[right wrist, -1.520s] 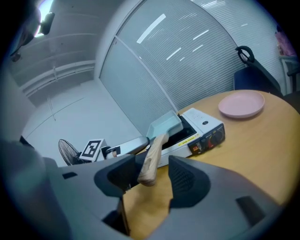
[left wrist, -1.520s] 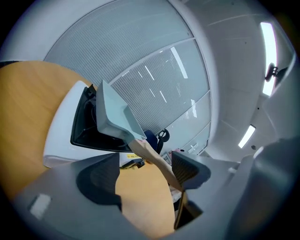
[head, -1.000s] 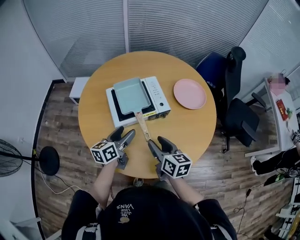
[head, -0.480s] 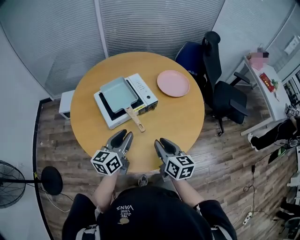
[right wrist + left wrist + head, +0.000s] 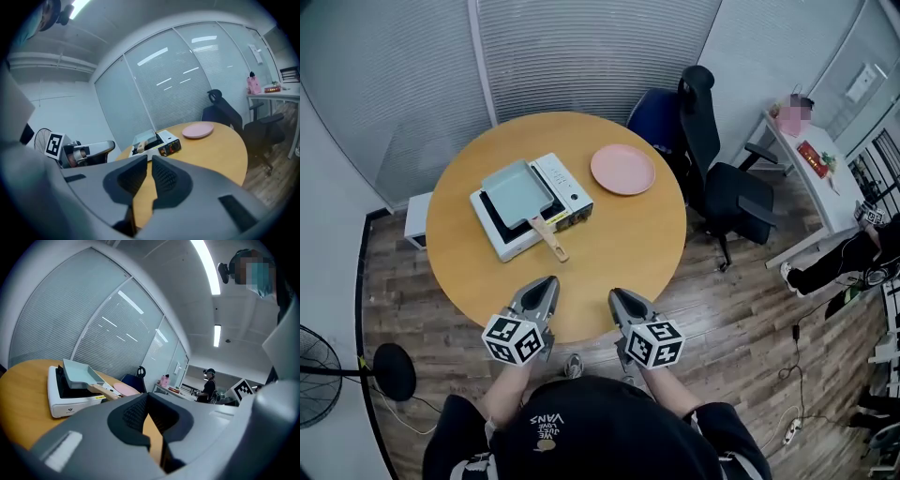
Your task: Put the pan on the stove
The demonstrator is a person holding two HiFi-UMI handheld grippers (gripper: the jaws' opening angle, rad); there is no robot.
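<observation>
The pale green rectangular pan [image 5: 516, 192] rests on the white portable stove [image 5: 567, 199] on the round wooden table [image 5: 628, 239], its wooden handle [image 5: 549, 239] pointing toward me. The left gripper view shows the pan [image 5: 77, 373] on the stove [image 5: 70, 399] ahead. My left gripper [image 5: 549, 282] hovers at the table's near edge, shut and empty. My right gripper [image 5: 614, 296] is beside it, its jaws closing to a narrow gap with nothing between them. Both are well short of the handle. From the right gripper view the stove [image 5: 161, 143] lies far ahead of the right gripper [image 5: 151, 160].
A pink plate [image 5: 622, 170] lies on the table right of the stove. A black office chair [image 5: 722, 192] stands at the table's right, with a white desk [image 5: 811, 159] beyond it. A floor fan [image 5: 319, 361] stands at lower left. A person sits at far right.
Both grippers have drawn back from beside the pan handle to the table's near edge, and their jaws have come together from wide open. The pan has stayed on the stove.
</observation>
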